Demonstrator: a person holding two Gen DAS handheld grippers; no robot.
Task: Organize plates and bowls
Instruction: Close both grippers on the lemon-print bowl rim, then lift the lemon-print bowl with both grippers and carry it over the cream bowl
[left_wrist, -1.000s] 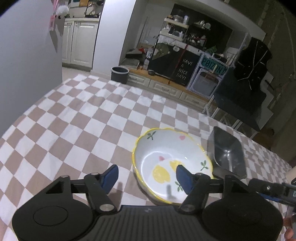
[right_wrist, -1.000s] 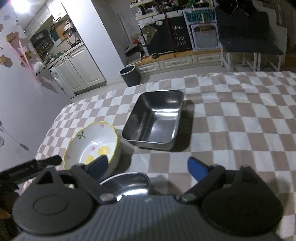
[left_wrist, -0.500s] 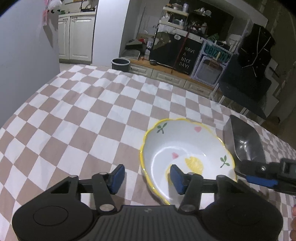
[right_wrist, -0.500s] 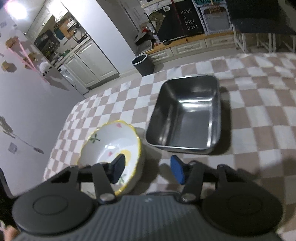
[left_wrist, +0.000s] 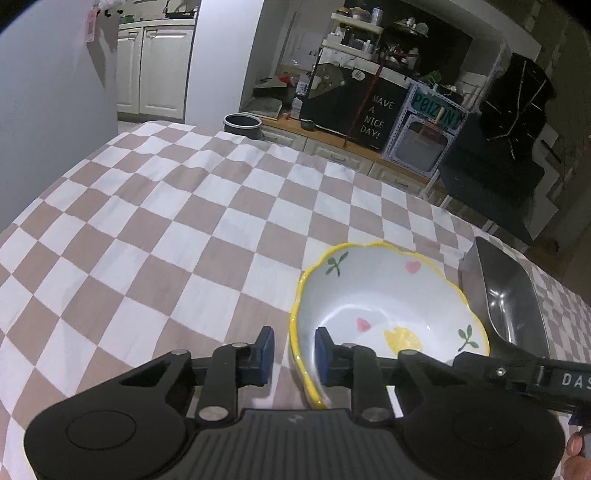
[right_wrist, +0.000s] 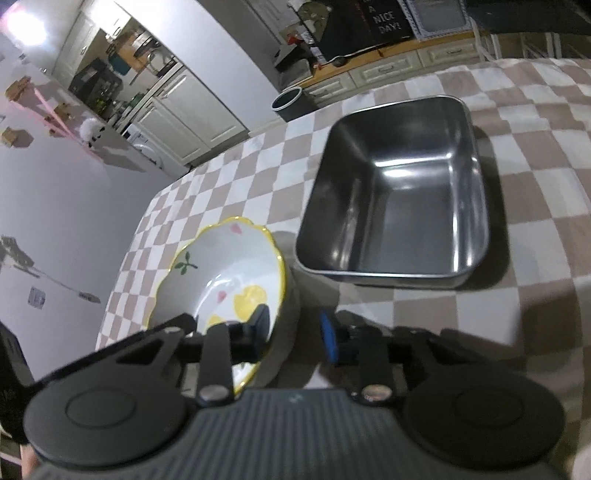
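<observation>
Now your yellow-rimmed floral bowl is straddled by both part-open tongs, left and right; steel tray at two o'clock.

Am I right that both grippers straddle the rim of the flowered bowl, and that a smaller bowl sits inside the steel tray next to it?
Not quite: the steel tray holds nothing, as the right wrist view shows. The rest stands: the left gripper and the right gripper each straddle the rim of the flowered bowl, with a gap left at the pads.
</observation>
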